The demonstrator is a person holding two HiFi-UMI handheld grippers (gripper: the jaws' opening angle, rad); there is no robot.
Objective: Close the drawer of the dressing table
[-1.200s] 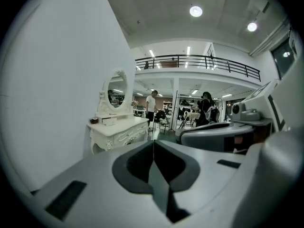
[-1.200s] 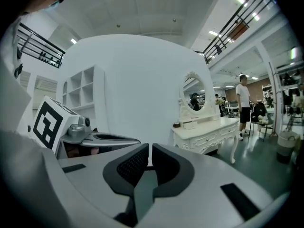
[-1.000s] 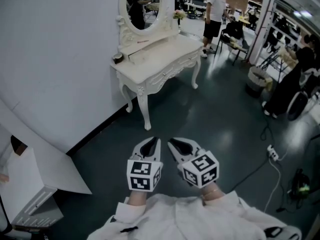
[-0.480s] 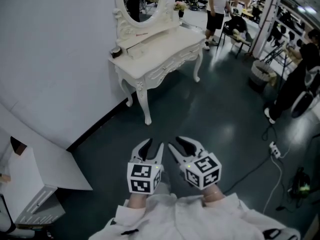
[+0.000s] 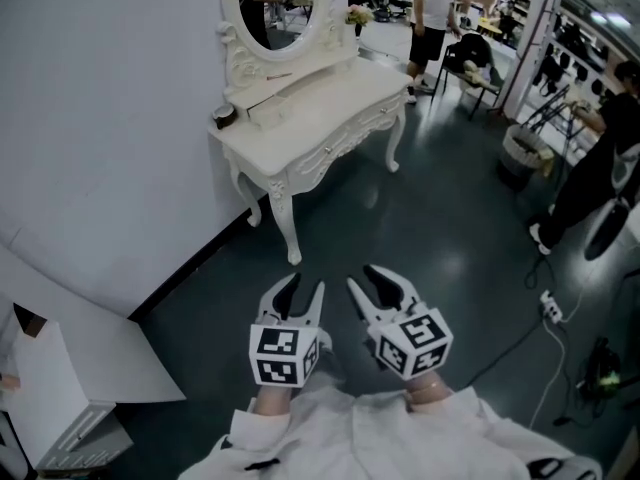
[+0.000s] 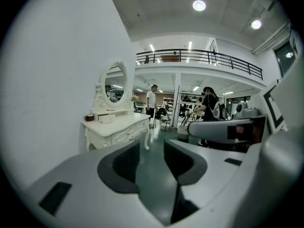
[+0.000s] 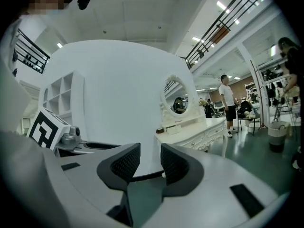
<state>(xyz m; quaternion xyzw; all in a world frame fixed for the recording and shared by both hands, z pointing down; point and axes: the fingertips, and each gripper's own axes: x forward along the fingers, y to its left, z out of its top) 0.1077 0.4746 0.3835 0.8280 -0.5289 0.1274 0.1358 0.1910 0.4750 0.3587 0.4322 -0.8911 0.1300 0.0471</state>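
- Far ahead, against the plain white wall point(image 5: 100, 118): the cream carved-leg wooden dressing table point(image 5: 330, 103), with an oval white-framed mirror point(image 5: 272, 3) on top.
- Under that mirror, on the table's raised shelf: the small cream drawer point(image 5: 262, 106), seemingly pulled out a little, well apart from both grippers.
- Between grippers and table: bare, glossy dark green floor point(image 5: 420, 228), wide and open.
- Hemmed on the left by the wall's dark bottom edge and a leaning flat white board point(image 5: 100, 338); on the right by a pale round bin point(image 5: 518, 153), a black cable point(image 5: 510, 333) and a white power strip point(image 5: 548, 306).
- Past the table's far end: a standing person in white shirt and dark shorts point(image 5: 430, 18).
- Left gripper point(image 5: 303, 286), grey-white with black pads: jaws apart after just opening, only floor between them.
- Right gripper point(image 5: 366, 280): jaws likewise apart, just opened, nothing clamped.
- Against a second ago: both claws then pressed together, now spread; table shifted slightly leftward in the head view; grippers side by side as before.
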